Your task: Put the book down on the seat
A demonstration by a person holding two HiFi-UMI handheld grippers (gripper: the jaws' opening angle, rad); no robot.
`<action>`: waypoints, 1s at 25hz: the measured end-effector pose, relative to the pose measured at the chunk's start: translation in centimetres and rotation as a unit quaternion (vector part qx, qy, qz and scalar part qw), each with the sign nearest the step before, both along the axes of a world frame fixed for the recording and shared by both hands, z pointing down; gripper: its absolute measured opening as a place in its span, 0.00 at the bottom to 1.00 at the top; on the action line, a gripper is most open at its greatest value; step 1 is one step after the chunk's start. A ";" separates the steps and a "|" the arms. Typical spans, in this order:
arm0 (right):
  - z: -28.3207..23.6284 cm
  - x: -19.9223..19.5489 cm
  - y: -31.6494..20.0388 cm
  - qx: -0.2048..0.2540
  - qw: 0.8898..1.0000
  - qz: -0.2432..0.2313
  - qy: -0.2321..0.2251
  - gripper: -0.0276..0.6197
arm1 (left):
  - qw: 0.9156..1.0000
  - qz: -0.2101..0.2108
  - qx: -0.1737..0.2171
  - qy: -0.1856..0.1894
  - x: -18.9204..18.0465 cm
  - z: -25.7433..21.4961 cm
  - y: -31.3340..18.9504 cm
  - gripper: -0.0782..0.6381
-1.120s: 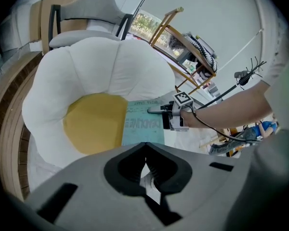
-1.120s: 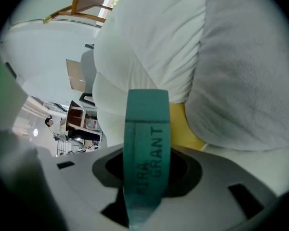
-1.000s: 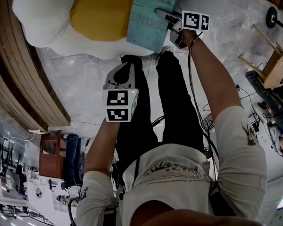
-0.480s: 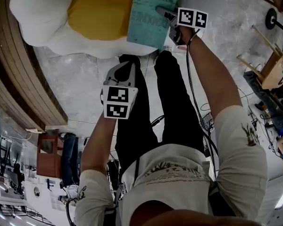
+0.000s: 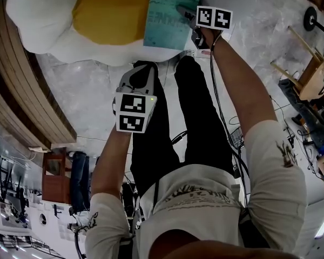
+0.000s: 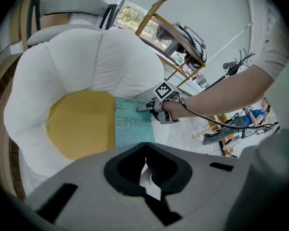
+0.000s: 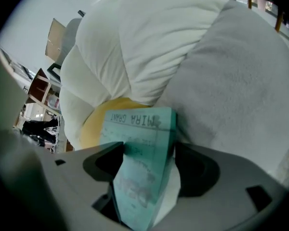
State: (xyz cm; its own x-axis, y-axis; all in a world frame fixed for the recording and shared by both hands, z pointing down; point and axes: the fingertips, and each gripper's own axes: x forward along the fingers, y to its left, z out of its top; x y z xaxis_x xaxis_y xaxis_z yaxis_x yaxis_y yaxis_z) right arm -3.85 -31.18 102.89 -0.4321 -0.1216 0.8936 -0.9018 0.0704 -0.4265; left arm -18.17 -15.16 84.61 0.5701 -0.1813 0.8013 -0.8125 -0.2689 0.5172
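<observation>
Since a second ago the right hand-held gripper (image 5: pixel 184 11) has carried the one teal book (image 5: pixel 163 18) slightly toward the upper left of the head view, lower onto the seat (image 5: pixel 43 15). Its jaws have just been opening with the book between them. They now stand wide apart, released; in the right gripper view the book's near end sits slanted in the gap between them. There is one seat, a puffy white lobed cushion filling the upper left of the head view, with one round yellow middle (image 5: pixel 108 7). The book lies with its left part on that yellow middle and its right part over the white edge. There are two hand-held grippers, each with a marker cube. The left hand-held gripper (image 5: pixel 142 69) hangs at centre left over the pale floor (image 5: pixel 86 96), well apart from the book, its jaws clenched together on nothing.
</observation>
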 end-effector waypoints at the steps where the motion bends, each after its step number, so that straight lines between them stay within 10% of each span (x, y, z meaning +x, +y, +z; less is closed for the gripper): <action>1: 0.0 0.0 0.0 0.002 1.000 -0.001 0.004 0.51 | 1.000 0.000 0.000 0.000 0.1 0.0 0.0 0.14; 15: -5.4 0.7 0.8 0.099 0.995 -0.016 0.011 0.51 | 0.997 -0.058 0.035 -0.023 -0.1 -1.8 -3.2 0.14; 20: -8.7 1.1 1.5 0.145 0.987 -0.064 0.032 0.11 | 0.994 -0.092 0.051 -0.035 -0.4 -3.1 -5.1 0.14; 25: -12.6 0.1 1.2 0.181 0.978 -0.093 0.043 0.09 | 0.991 -0.116 0.053 -0.041 0.1 -4.4 -5.5 0.14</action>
State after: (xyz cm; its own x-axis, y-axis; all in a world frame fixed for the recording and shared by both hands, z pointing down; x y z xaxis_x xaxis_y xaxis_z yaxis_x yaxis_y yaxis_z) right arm -3.74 -30.01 90.26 -0.4026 -0.3635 0.8401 -0.8901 0.3696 -0.2666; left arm -18.10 -20.66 80.20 0.4374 -0.3855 0.8125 -0.8967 -0.1190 0.4263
